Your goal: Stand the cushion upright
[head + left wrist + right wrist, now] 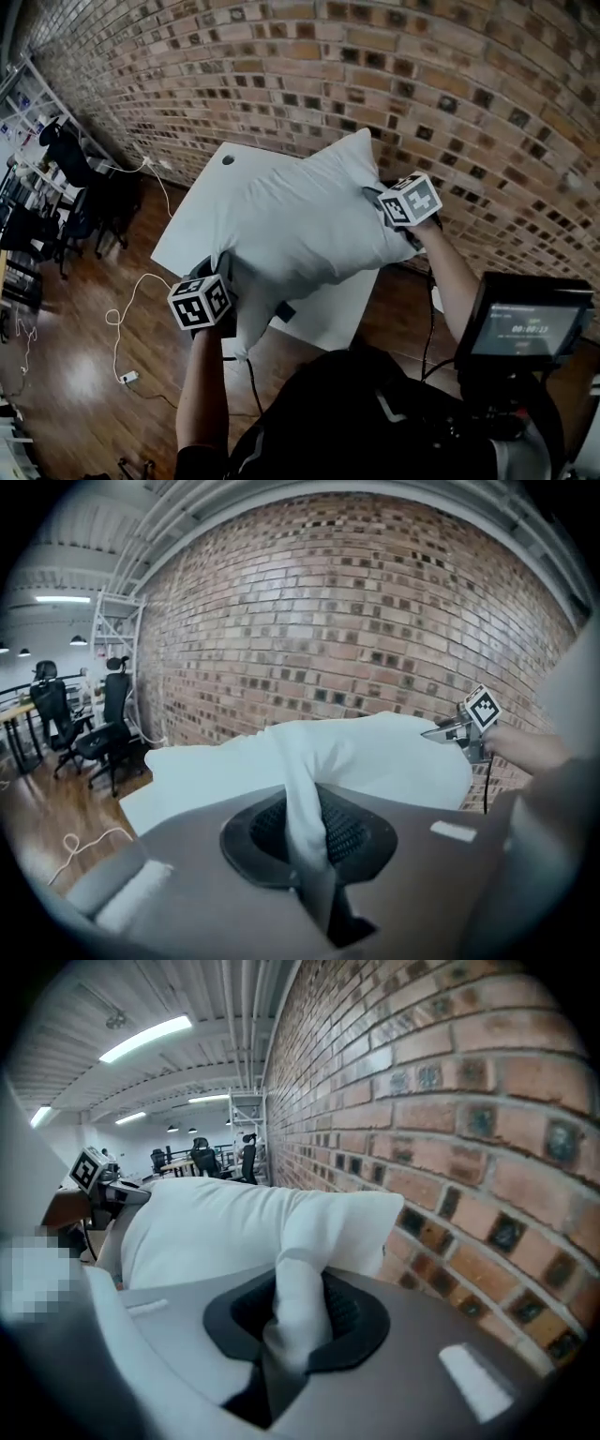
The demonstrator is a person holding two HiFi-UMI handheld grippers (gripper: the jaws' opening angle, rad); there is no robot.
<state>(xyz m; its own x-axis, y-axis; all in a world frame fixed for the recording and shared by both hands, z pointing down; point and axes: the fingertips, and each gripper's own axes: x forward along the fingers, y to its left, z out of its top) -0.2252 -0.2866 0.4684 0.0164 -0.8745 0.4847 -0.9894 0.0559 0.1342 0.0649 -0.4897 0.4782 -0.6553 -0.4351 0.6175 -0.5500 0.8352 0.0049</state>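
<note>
A white cushion (300,220) hangs lifted above the white table (323,314), held by both grippers. My left gripper (228,281) is shut on its lower left edge, a fold of white fabric (305,803) pinched between the dark pads. My right gripper (375,199) is shut on its upper right edge near the brick wall, with a bunched fold of cloth (298,1312) clamped between its pads. From the left gripper view the cushion (375,757) stretches across to the right gripper (448,730). The right gripper view shows the cushion (216,1232) spanning toward the left gripper (122,1196).
A brick wall (394,84) runs close behind the table. Office chairs (70,164) and desks stand to the left on a wooden floor (84,356). A white cable (127,319) trails over the floor. A monitor (530,328) sits at the lower right.
</note>
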